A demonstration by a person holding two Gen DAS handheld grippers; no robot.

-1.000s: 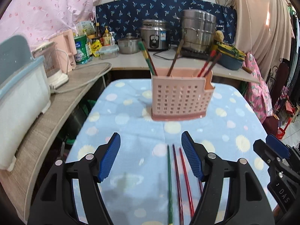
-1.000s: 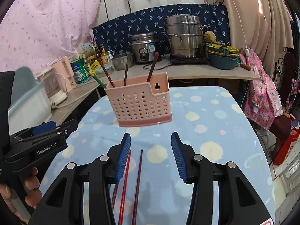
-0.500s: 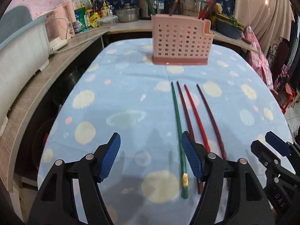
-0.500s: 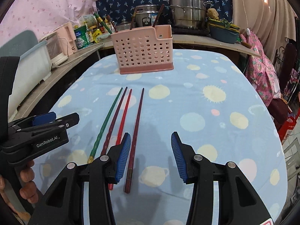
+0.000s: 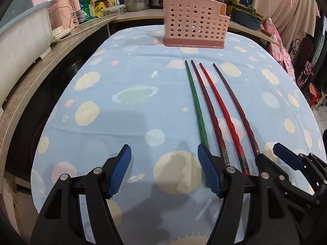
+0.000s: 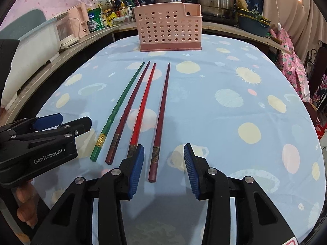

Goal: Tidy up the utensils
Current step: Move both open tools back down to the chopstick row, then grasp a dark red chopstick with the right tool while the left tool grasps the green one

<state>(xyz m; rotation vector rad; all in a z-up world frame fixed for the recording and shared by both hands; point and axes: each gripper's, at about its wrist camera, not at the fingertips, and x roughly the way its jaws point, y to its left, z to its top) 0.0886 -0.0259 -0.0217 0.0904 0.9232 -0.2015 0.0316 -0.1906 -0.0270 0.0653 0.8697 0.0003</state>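
- The right gripper (image 6: 163,169) is hovering low over the butt end of the dark brown chopstick (image 6: 161,114), the one lying farthest right of the four in front of the pink utensil caddy (image 6: 169,28); its jaws have just been closing, are standing partly open astride that stick, and are gripping nothing yet.
- Its left pad is sitting almost on the end of the red chopstick (image 6: 143,104), so a closing squeeze is risking pinching two sticks or flicking the red one aside.
- A thin, slick stick lying flat on the cloth-covered counter (image 6: 245,81) is likely to roll or squirt out if the pads are meeting above its middle.
- The left gripper (image 5: 163,171) is standing wide open and empty, its right pad overlapping the butt of the green chopstick (image 5: 196,104); from there it is centred on bare cloth, not on a stick.
- The two grippers are crowding each other nearest the camera, well short of the caddy, and a bump is liable to scatter the maroon chopstick (image 6: 130,106) and its neighbours.
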